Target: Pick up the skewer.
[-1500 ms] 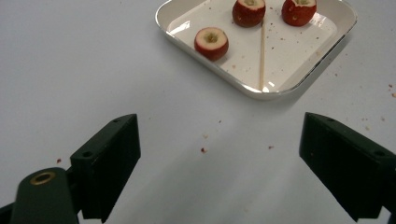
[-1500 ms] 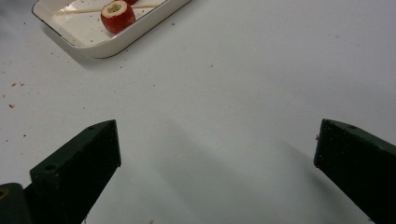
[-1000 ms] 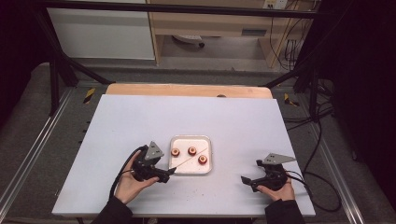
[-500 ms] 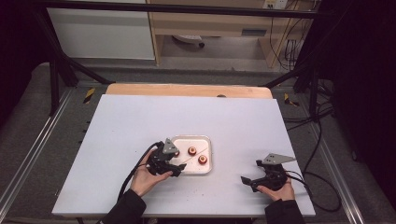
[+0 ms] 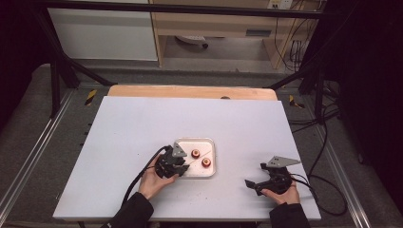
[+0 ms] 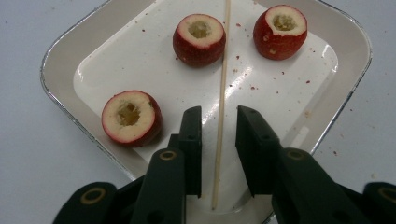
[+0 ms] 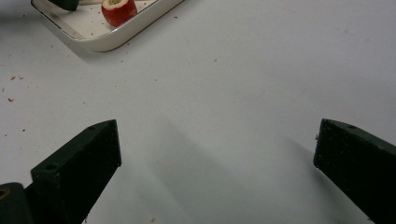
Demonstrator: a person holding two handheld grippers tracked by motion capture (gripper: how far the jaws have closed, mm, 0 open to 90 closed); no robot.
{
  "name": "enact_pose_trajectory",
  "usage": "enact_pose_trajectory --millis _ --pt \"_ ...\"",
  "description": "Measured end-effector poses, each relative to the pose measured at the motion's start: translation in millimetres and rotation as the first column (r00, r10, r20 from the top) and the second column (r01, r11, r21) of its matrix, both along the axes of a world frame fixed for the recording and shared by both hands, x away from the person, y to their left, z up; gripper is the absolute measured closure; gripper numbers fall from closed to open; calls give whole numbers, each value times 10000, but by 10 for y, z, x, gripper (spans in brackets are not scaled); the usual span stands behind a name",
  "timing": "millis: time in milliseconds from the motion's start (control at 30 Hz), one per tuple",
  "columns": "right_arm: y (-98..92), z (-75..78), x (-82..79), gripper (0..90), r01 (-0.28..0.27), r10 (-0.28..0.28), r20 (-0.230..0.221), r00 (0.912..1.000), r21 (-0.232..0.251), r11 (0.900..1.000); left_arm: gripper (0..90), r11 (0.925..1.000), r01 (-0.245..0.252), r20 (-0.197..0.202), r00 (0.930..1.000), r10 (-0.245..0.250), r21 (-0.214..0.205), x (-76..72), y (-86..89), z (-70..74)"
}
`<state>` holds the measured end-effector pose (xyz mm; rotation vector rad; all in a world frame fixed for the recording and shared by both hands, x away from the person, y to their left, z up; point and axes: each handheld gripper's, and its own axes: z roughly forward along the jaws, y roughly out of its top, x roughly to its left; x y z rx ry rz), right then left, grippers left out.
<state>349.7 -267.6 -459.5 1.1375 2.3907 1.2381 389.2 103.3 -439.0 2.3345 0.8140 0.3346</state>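
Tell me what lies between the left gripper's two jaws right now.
The thin wooden skewer runs lengthwise through the gap of the left gripper, over the white tray. Its jaws have just been closing, but a sliver of gap remains either side, in the left gripper view.

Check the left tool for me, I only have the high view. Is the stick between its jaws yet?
Observer: Yes. In the left gripper view the skewer runs between the jaws of the left tool. They have just been closing, but a gap shows on each side and no pad touches it.
Operator: I count two fruits in the tray.
Observer: Three. The third fruit lies close beside the left tool, and all three are cored.
Operator: And the other side?
Observer: The right tool has its jaws wide apart, with bare table between them.
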Motion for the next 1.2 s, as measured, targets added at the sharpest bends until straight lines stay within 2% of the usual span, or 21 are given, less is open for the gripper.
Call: enact_pose_trajectory --millis 367,800,1200 --pt "5 -1 -1 15 1 -1 -57 10000 2 10000 876 9998 -106 -44 9999 105 -181 -14 9 -12" --pt "4 -1 1 15 -29 29 -11 10000 3 10000 886 9988 -132 -23 9999 131 -470 -39 36 -3" --pt "18 13 -2 15 -111 111 73 9999 -54 9999 887 9921 51 272 9996 -17 -1253 -125 89 157"
